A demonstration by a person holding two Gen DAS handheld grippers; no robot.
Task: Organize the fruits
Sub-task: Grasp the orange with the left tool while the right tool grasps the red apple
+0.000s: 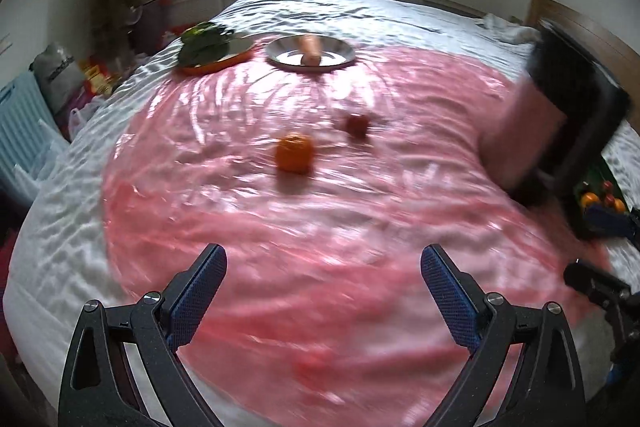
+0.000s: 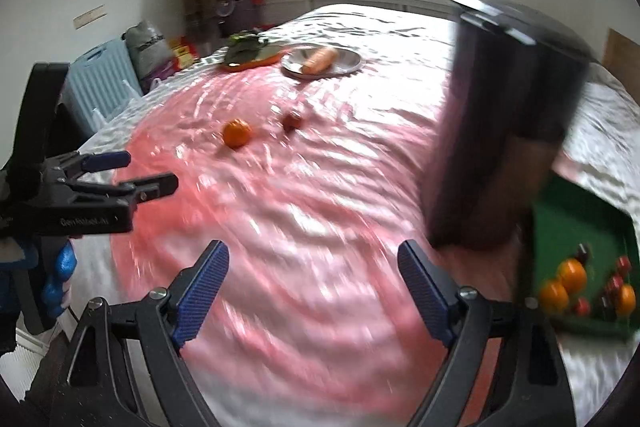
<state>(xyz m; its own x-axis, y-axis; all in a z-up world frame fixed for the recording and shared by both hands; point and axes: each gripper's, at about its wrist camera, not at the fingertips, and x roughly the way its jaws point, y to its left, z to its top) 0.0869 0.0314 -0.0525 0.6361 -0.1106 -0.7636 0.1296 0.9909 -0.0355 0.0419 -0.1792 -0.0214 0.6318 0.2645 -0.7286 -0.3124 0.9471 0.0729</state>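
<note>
1. Both tongs are released and empty: left tongs [image 1: 324, 269] and right tongs [image 2: 314, 265] hang over the near part of the pink plastic sheet [image 1: 360, 307] spread on the bed [image 1: 60, 235], blue pads wide apart.
2. Loose fruit: one round orange mandarin [image 1: 294, 151] and one small dark-red fruit [image 1: 357, 124], apart from each other near the middle of the bed. The green tray [image 2: 580, 223] at the bed's right edge already holds several orange and red fruits, so my read is that those two go there.
3. Risk: both views are smeared by motion. Close on the mandarin like this and you may clip its side; it's round and the plastic looks slick, so it could roll toward the bed's left edge.
4. Risk: the bed is soft. Press down while pinching and the sheet may dip and bunch, dragging the small red fruit along or catching plastic between the pads.
5. Risk: a tall dark box-like object [image 2: 508, 123] stands just beside the tray, between it and the loose fruit. Carry low from the middle and you could hit it. What it is, I can't tell.
6. Risk: the tray's near end is crowded; dropping from height could knock fruit out.
7. Far edge: silver round metal plate [image 1: 344, 51] with an orange carrot-like piece [image 1: 311, 47], and an orange-rimmed dish [image 1: 236, 57] with dark leafy greens [image 1: 202, 41]. Probably not fruit; leave them.
</note>
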